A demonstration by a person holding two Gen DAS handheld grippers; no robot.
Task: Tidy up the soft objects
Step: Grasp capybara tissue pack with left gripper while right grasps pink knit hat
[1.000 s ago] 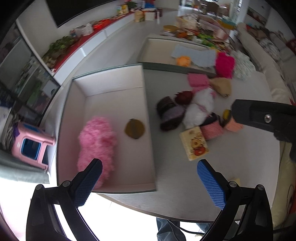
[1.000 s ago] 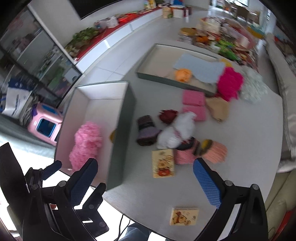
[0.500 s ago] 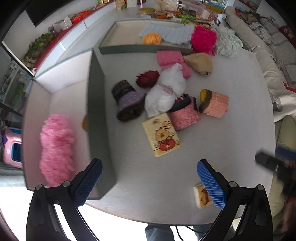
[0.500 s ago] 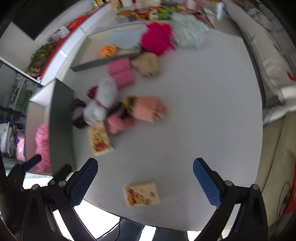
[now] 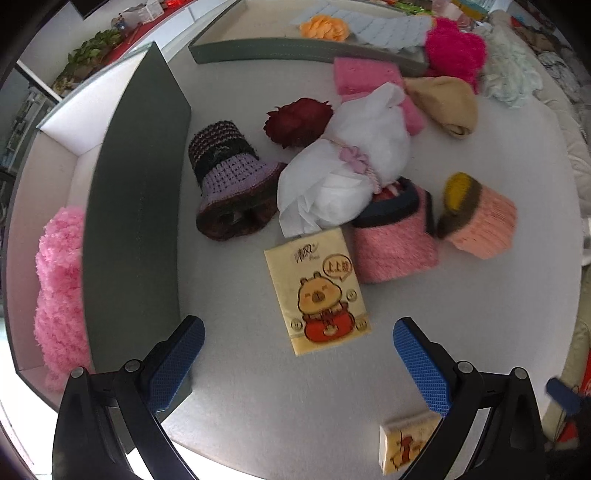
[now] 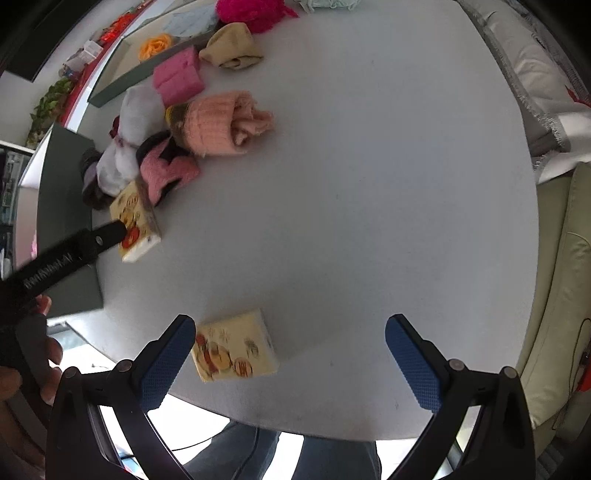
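My left gripper [image 5: 297, 363] is open and empty, low over the grey table, just short of a yellow tissue pack [image 5: 317, 290] with a cartoon animal. Behind it lie a purple knit hat [image 5: 231, 184], a white wrapped bundle [image 5: 347, 170], a pink knit piece [image 5: 393, 245] and a peach knit roll [image 5: 480, 218]. My right gripper [image 6: 290, 360] is open and empty over a second tissue pack [image 6: 236, 347] near the table's front edge. The first pack [image 6: 135, 221] and the left gripper's finger [image 6: 70, 254] show at left.
A green-walled box [image 5: 136, 192] at left holds a fluffy pink item [image 5: 61, 291]. A second tray [image 5: 295, 51] at the back holds an orange flower [image 5: 325, 27] and a pale cloth. Magenta fluff [image 5: 456, 55], a tan hat [image 5: 445, 105] and pink sponges [image 5: 367, 74] lie beyond. A sofa [image 6: 557, 295] stands right.
My left gripper swung right from over the box and moved down close to the tissue pack. My right gripper swung right and dropped toward the second pack at the front edge.
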